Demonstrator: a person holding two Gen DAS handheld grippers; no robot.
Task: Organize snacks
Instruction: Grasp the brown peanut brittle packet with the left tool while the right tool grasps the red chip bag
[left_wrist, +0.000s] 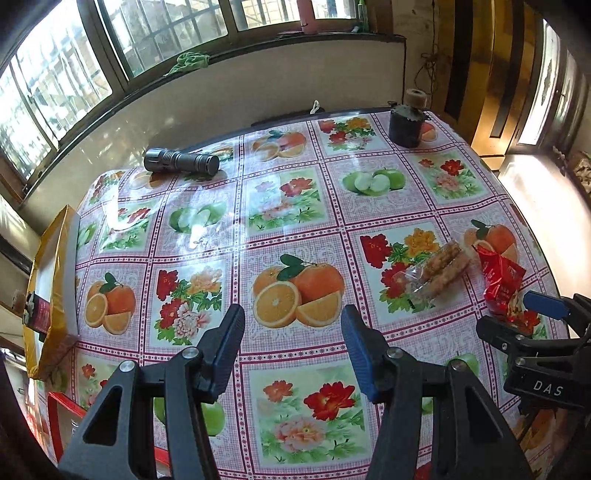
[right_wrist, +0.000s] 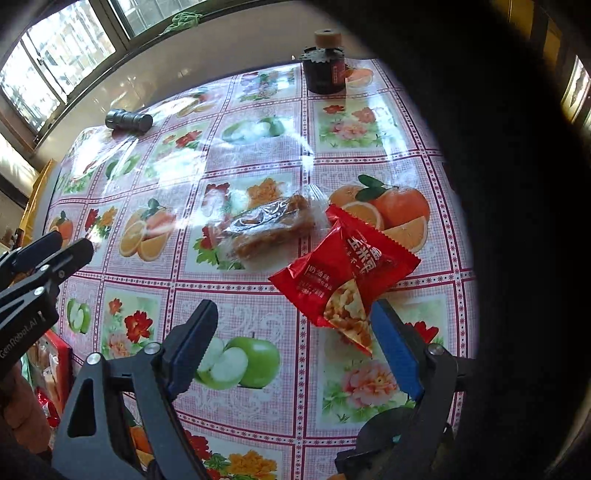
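Red snack packet (right_wrist: 343, 273) lies on the near right of the desk (right_wrist: 236, 306), its near corner just beside my right tool's (right_wrist: 295, 332) right finger, with the clear-wrapped pastry (right_wrist: 269, 229) touching its far-left edge. To do this well I'd shift right so the packet sits between the fingers, then pinch its crimped edge, not the puffy middle. Right tool is spread wide, holding nothing; left tool (left_wrist: 293, 339) is also spread and empty over bare desk, well left of both snacks.
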